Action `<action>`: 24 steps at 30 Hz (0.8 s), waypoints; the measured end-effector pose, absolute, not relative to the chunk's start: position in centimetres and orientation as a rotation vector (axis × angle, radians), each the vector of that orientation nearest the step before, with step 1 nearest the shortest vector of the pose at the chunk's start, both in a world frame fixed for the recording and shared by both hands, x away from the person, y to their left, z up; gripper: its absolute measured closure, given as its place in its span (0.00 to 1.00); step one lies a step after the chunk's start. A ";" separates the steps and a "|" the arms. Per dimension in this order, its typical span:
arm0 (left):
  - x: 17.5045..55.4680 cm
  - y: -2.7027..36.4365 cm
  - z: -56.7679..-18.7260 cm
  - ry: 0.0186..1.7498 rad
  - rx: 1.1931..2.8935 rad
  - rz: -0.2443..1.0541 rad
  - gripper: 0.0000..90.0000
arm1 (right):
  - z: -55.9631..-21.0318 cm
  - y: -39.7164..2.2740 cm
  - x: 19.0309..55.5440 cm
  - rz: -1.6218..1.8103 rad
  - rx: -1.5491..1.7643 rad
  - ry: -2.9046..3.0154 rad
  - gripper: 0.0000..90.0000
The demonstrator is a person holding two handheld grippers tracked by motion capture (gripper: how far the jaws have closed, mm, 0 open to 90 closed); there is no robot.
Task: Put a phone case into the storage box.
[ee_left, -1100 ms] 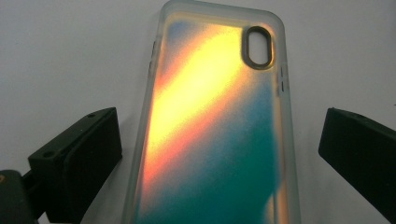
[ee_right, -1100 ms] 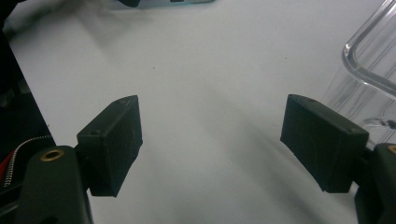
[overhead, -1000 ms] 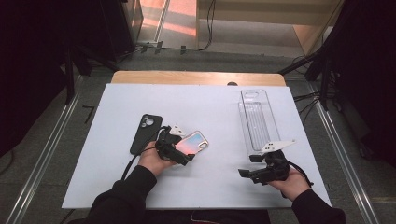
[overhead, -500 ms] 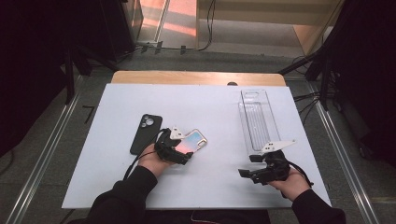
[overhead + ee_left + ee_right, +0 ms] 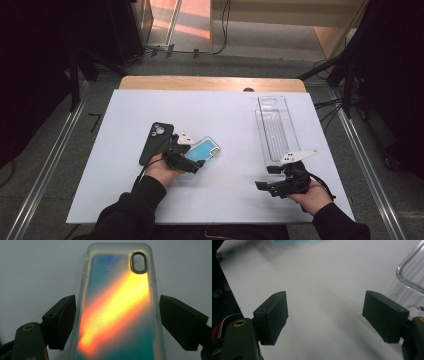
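A clear phone case (image 5: pixel 206 149) with a blue and orange sheen lies flat on the white table (image 5: pixel 225 115), left of centre. My left gripper (image 5: pixel 196 156) reaches over its near end. In the left gripper view the case (image 5: pixel 117 310) runs between the two jaws, whose pads (image 5: pixel 67 320) touch its long sides. These jaws have just been closing onto the case. My right gripper (image 5: pixel 263 177) rests low at the front right, pointing left. Its jaws (image 5: pixel 325 315) stand wide apart over bare table.
A black phone (image 5: pixel 156 142) lies face down just left of the case. A long clear plastic tray (image 5: pixel 277 127) lies at the right, its near end beside my right gripper, and its corner (image 5: pixel 412 272) appears in the right gripper view. A wooden strip (image 5: pixel 210 83) borders the far edge.
The left gripper's jaws have closed in around the case's near end, and the left hand shifted slightly. The right hand and gripper stay where they were.
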State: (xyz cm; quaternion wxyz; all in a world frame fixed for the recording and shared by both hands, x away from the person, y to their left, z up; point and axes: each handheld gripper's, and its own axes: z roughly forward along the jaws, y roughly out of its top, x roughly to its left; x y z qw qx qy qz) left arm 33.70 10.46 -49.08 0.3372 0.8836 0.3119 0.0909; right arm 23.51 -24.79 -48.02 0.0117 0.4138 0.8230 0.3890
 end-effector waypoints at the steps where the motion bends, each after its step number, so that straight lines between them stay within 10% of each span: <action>1: 33.7 10.6 -48.9 0.812 2.298 0.234 0.19 | -48.0 -24.8 23.5 1.214 1.290 2.566 0.21; 24: 31.2 11.4 -44.8 0.810 2.161 0.142 0.19 | -47.2 -23.8 23.2 1.267 1.261 2.570 0.21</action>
